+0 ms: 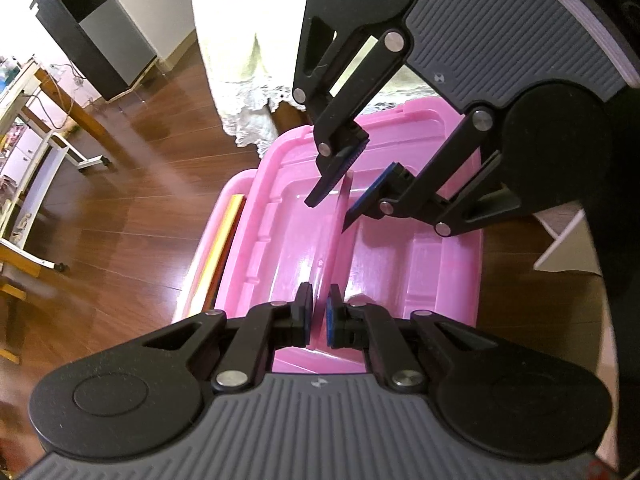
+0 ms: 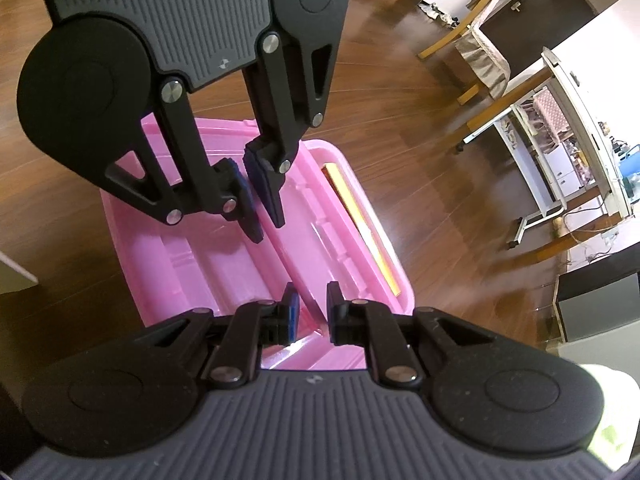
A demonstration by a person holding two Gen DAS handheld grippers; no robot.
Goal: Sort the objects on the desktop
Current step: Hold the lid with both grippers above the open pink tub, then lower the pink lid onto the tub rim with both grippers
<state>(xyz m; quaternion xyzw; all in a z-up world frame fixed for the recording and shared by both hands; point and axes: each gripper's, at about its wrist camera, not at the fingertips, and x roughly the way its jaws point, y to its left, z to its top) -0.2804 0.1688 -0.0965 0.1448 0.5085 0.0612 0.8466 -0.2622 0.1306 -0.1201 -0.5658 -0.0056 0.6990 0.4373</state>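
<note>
Both grippers pinch the pink lid's raised central ridge (image 1: 334, 236): left gripper (image 1: 319, 316) clamps its near end, right gripper (image 1: 347, 190) the far end. We judge the lid (image 2: 224, 256) should come down level onto the pink bin (image 2: 394, 280) on the wooden floor (image 1: 132, 184). Ridge's long axis runs gripper to gripper.

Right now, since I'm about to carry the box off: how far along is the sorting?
Nearly done, it seems. A yellow-and-red flat item already lies in the pink box. In hand: the left gripper pinches the centre ridge of the lid; the right gripper straddles it. Left: the lid sits askew, not yet closed.
</note>
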